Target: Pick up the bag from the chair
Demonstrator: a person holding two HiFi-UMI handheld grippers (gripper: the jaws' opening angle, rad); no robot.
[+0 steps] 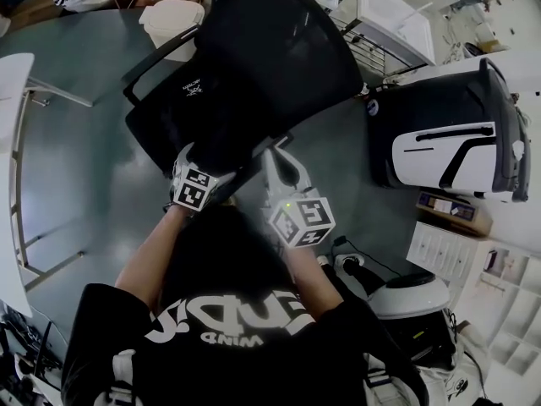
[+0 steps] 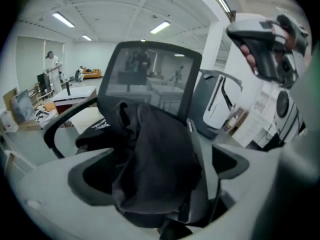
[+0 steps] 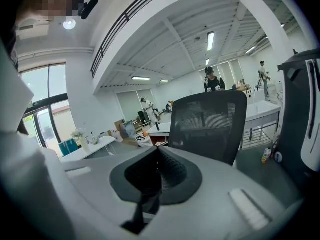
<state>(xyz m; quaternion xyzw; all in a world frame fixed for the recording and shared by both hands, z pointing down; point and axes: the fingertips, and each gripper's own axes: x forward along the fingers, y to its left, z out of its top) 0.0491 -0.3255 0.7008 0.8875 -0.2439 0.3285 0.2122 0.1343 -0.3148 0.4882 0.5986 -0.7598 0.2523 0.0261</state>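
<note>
A black office chair (image 1: pixel 279 49) with a mesh back stands in front of me. A crumpled black bag (image 2: pixel 150 159) lies on its seat, below the chair back (image 2: pixel 150 74). My left gripper (image 2: pixel 160 173) is low over the seat with its jaws wide apart; the bag sits between them and the pads do not press on it. In the head view the left gripper (image 1: pixel 196 166) is at the seat's near edge. My right gripper (image 1: pixel 273 156) hovers beside it, shut and empty, pointing at the chair back (image 3: pixel 207 124). The right gripper (image 3: pixel 157 153) holds nothing.
A white bin (image 1: pixel 169 19) stands behind the chair on the left. A black-and-white case (image 1: pixel 456 134) is on the right, with a shelf of boxes (image 1: pixel 452 210) near it. A white table (image 1: pixel 13 100) lines the left edge. A person (image 3: pixel 215 80) stands far behind the chair.
</note>
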